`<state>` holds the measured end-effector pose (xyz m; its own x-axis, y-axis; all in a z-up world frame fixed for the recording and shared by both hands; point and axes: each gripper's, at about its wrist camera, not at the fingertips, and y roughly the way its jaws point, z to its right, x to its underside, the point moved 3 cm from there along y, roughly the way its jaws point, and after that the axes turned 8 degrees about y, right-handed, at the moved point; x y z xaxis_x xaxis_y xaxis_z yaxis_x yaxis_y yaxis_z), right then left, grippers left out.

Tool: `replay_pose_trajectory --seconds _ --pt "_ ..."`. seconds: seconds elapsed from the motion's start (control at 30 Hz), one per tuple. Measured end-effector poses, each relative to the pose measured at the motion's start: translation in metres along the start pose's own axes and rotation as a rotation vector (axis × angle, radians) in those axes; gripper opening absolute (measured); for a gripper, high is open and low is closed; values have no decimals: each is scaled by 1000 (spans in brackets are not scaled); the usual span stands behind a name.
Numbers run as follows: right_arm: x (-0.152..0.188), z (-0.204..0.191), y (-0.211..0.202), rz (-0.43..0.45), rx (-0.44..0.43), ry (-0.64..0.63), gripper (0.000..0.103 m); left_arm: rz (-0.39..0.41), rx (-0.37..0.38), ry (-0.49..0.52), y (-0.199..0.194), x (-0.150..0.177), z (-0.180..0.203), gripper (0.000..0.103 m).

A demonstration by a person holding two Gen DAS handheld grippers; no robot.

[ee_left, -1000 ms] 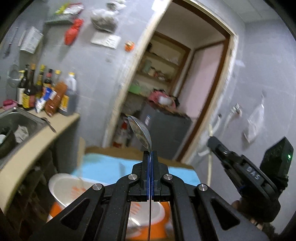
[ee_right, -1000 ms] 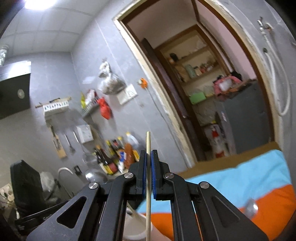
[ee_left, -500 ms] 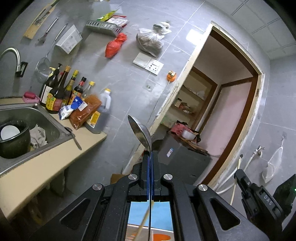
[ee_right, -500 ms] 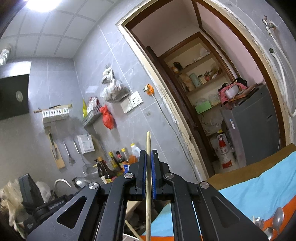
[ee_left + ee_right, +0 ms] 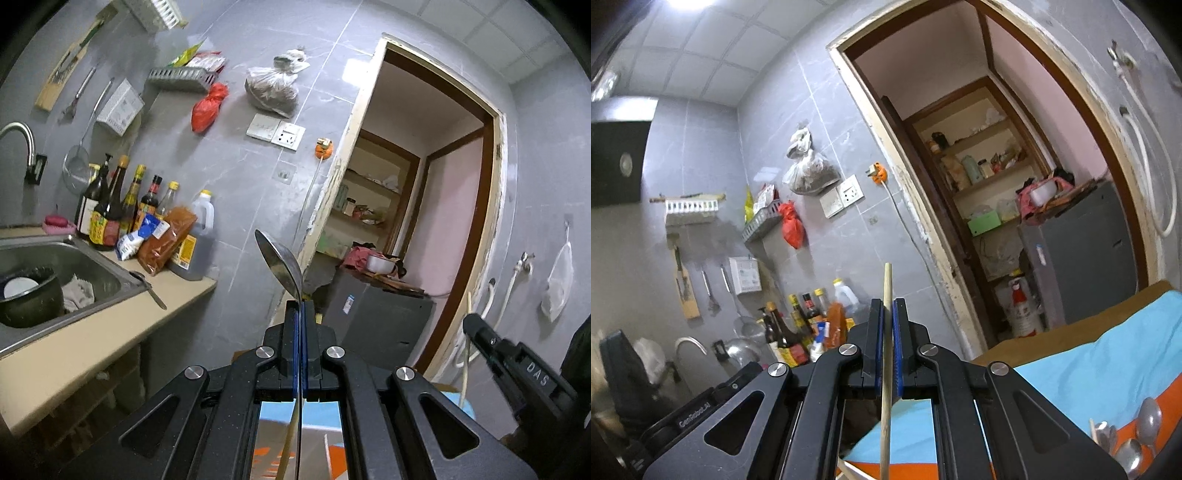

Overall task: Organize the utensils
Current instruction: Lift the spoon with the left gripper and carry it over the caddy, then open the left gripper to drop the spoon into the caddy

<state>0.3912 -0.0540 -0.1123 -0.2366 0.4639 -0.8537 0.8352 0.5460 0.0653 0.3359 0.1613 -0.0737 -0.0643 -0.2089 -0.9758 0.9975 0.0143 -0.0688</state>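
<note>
You hold shiny metal spoon [image 5: 282, 266] pinched upright in left gripper [image 5: 299, 308]; right gripper [image 5: 887, 310] clamps thin wooden chopstick [image 5: 885, 354]; keep both vertical; lower slowly, sort by kind beside loose spoons [image 5: 1137, 435].

Spoon [image 5: 282, 266] handle hidden between pads; chopstick [image 5: 885, 354] runs off bottom edge; spoons [image 5: 1137, 441] cropped, maybe three.

The black left hand-held gripper [image 5: 299, 314] has blue pads [image 5: 294, 332] clamping a silver metal spoon [image 5: 280, 264]. The black right hand-held gripper [image 5: 887, 317], also blue-padded, clamps a pale tan wooden chopstick [image 5: 886, 332]. At five o'clock, more silver spoons [image 5: 1137, 439] lie on a sky-blue and orange cloth [image 5: 1089, 373]. The tiled wall [image 5: 240, 177] is grey, the bench [image 5: 92, 343] beige.
</note>
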Motion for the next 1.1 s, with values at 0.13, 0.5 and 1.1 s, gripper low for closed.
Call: replay_pose_trajectory --seconds 0.13,0.5,1.1 --pt "10 -8 -1 -16 -3 -65 3 33 -39 80 -5 14 7 0" --pt "25 -14 -4 -71 -31 -115 3 -9 -52 159 -7 39 16 0" --pt "27 -26 -16 -193 19 -89 8 -213 12 116 -35 37 22 35"
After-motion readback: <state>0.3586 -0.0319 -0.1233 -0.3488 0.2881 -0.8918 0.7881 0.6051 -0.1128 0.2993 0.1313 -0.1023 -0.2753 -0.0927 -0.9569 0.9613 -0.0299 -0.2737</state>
